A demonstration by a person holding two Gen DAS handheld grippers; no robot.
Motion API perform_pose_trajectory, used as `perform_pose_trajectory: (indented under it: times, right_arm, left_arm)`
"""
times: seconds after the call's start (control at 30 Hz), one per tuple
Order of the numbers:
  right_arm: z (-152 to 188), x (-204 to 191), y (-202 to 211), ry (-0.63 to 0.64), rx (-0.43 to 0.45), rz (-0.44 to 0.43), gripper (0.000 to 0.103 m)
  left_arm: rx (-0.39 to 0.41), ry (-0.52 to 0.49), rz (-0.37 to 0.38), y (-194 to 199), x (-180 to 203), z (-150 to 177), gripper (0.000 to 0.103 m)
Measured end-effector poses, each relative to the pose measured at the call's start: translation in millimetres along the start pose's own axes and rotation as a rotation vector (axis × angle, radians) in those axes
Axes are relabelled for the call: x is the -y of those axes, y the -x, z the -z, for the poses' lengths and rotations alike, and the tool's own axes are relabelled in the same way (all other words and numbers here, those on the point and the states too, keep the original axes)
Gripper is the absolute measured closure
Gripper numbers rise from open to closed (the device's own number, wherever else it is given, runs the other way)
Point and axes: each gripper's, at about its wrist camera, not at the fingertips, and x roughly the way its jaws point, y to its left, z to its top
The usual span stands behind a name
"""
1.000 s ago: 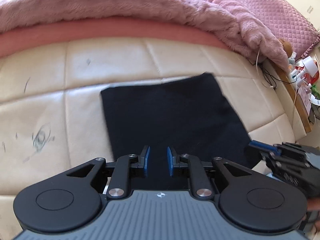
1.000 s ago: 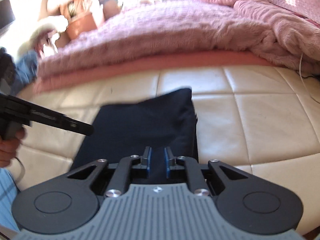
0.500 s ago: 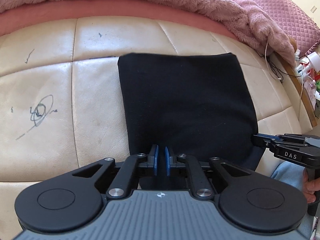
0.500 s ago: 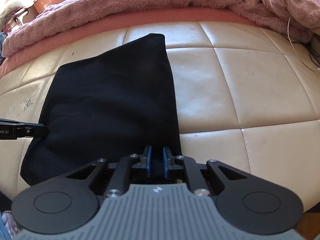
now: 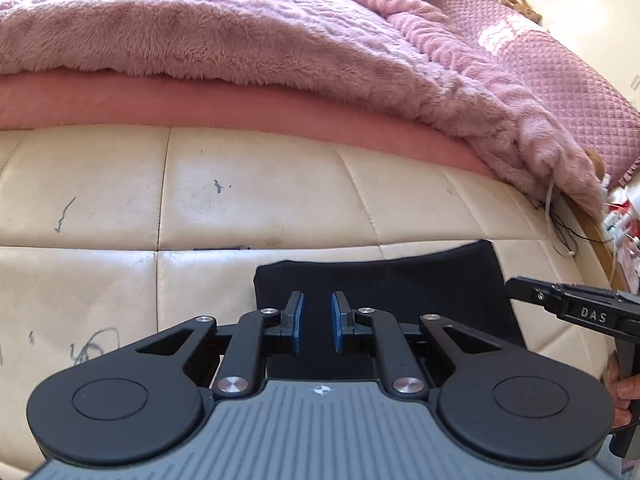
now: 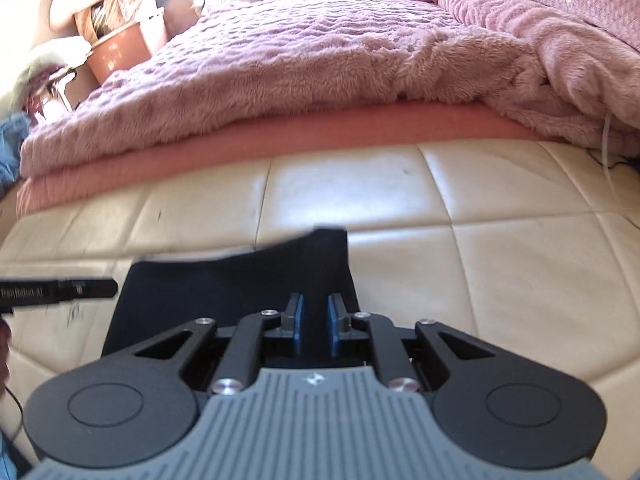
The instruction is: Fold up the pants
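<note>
A: What are your tools doing right now?

B: I'm holding my left tool (image 5: 316, 322) low over the near part of the folded pants (image 5: 400, 292), and its blue pads (image 5: 298, 322) are standing apart with only dark cloth showing through the gap, nothing pinched. My right tool (image 6: 314, 322) is hovering the same way over the pants' right side, its pads parted too and gripping nothing.

A: Can each camera see the other tool?

B: Yes. In the left wrist view my right tool is poking in from the right edge, its tip just beside the pants' right border. In the right wrist view my left tool is reaching in from the left, its tip near the pants' left edge, though that part is blurring.

A: And where are the pants lying?

B: They're lying flat as a dark, squarish folded bundle on the cream quilted cushion (image 5: 260, 188) directly in front of me. I'm seeing pen scribbles on the cushion to the left.

A: What's sitting behind that?

B: A pink sheet edge (image 5: 200, 100) is running along the far side of the cushion, and a fluffy pink blanket (image 5: 220, 32) is piling over it. Farther right, a quilted pink cover (image 5: 540, 52) is rising against the wall.
</note>
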Motion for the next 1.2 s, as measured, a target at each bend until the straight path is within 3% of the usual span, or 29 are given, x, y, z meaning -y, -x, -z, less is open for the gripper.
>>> perform_pose_trajectory:
  times: [0.23,0.4,0.47,0.5,0.53,0.57,0.6,0.77,0.9,1.2]
  right_arm:
    - [-4,11,-52,-0.02,-0.068,0.03,0.096]
    - [-3,18,-55,-0.045,-0.068,0.02,0.096]
    - [-3,25,-46,-0.103,-0.052,-0.02,0.087]
    - [-2,31,-41,-0.138,-0.049,-0.043,0.08]
    - [0,36,-35,-0.172,-0.051,-0.063,0.063]
    - [3,42,-29,-0.202,-0.055,-0.081,0.051]
    - [7,47,-23,-0.233,-0.06,-0.102,0.049]
    - [38,78,-6,-0.425,-0.121,-0.219,0.048]
    - [59,86,-6,-0.474,-0.175,-0.231,0.048]
    - [64,81,-17,-0.478,-0.195,-0.281,0.049]
  left_arm:
    - [-0.043,0.048,-0.011,-29,-16,1,0.091]
    - [-0.039,0.093,0.007,-24,-22,0,0.093]
    - [-0.025,0.112,0.014,-16,-23,0,0.085]
    - [-0.015,0.121,0.018,-12,-23,1,0.075]
    - [-0.004,0.133,0.022,-6,-24,3,0.059]
    - [0.005,0.148,0.03,-1,-25,5,0.051]
    - [0.01,0.164,0.042,3,-27,8,0.046]
    - [-0.064,0.32,0.127,7,-50,28,0.044]
    - [-0.118,0.412,0.168,2,-63,45,0.044]
    - [-0.139,0.363,0.168,-9,-47,48,0.044]
